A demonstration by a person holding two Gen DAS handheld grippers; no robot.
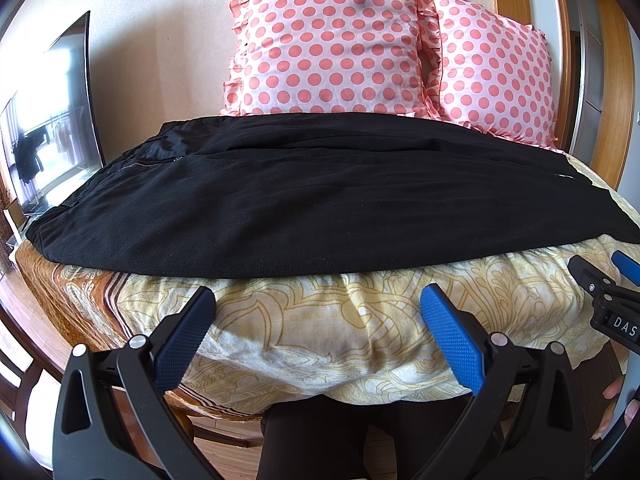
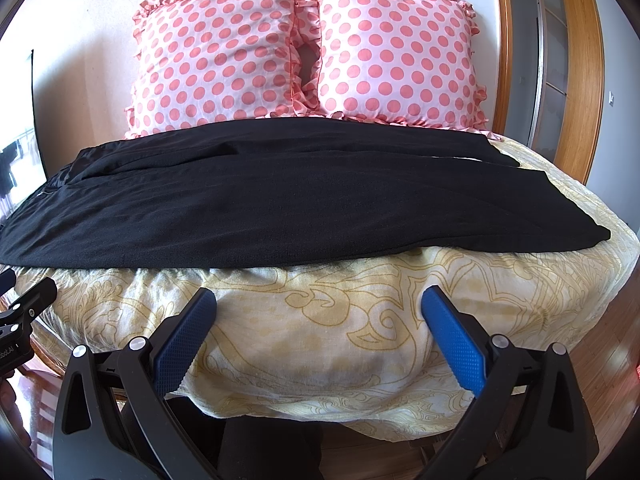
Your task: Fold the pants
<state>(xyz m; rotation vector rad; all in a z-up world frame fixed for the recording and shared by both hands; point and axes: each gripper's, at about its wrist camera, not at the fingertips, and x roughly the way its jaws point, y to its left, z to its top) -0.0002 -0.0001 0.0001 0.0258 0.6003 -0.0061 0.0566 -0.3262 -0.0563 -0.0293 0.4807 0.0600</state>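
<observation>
- Nearest us, the left gripper (image 1: 318,308) with blue textured pads has its jaws spread wide and holds nothing; the right gripper (image 2: 319,308) is the same.
- Under both we see the cream bedspread with gold scrollwork (image 2: 360,320).
- At twelve o'clock, the black knit pants (image 1: 320,208) lie flat across it, waistband at nine o'clock.
- Farthest, two pink polka-dot ruffled pillows (image 2: 304,52) stand against the wall.

Pants (image 1: 320,200): matt black knit cloth, metal zip at centre left. Bed (image 1: 320,340) cover: thin cream printed cotton, wrinkled. Pillows (image 1: 332,44): sheeny pink polka-dot fabric, ruffled edges. Left hand-held gripper (image 1: 318,312): matt black plastic, blue textured rubber pads (image 1: 452,340), shiny metal rivets. Glossy wood door frame (image 2: 580,60), upper right.
</observation>
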